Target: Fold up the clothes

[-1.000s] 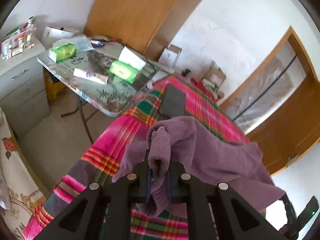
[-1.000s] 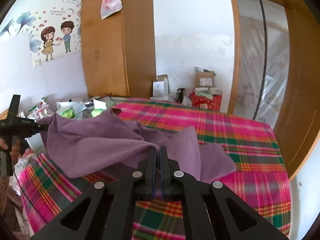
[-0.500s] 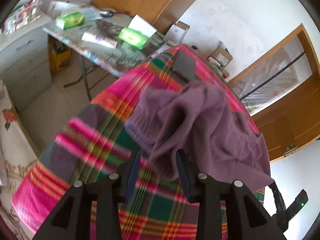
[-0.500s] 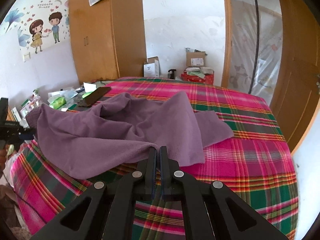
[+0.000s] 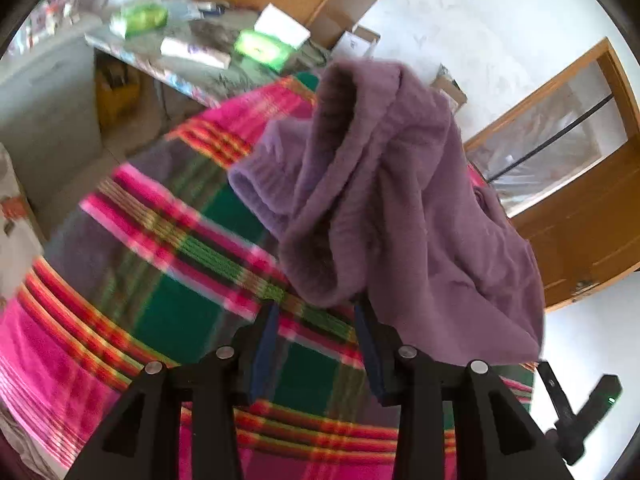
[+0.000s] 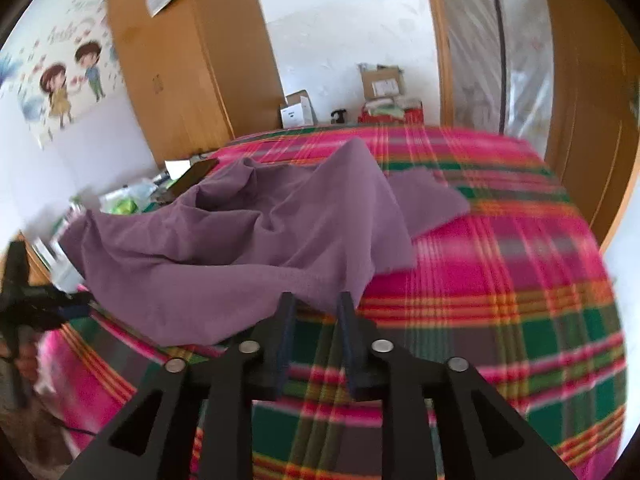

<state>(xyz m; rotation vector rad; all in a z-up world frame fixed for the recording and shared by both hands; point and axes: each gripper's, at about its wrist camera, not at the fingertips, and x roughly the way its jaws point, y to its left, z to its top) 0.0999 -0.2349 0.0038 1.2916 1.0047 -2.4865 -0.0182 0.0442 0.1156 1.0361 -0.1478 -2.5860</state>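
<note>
A purple knit sweater (image 5: 400, 208) lies crumpled on a bed with a pink and green plaid cover (image 5: 168, 264). My left gripper (image 5: 316, 312) is open, and the sweater's ribbed edge hangs just in front of its fingertips. In the right wrist view the sweater (image 6: 256, 248) spreads across the cover (image 6: 500, 280). My right gripper (image 6: 316, 300) is open, its fingertips at the sweater's near hem, holding nothing.
A glass-topped side table (image 5: 192, 68) with green tissue packs (image 5: 264, 48) and boxes stands beyond the bed. A dark phone (image 6: 192, 176) lies near the bed's far left edge. A wooden wardrobe (image 6: 180, 72) and sliding doors (image 6: 500, 48) lie behind.
Both grippers have opened and let go of the sweater. It has dropped onto the bed and both grippers have pulled back a little.
</note>
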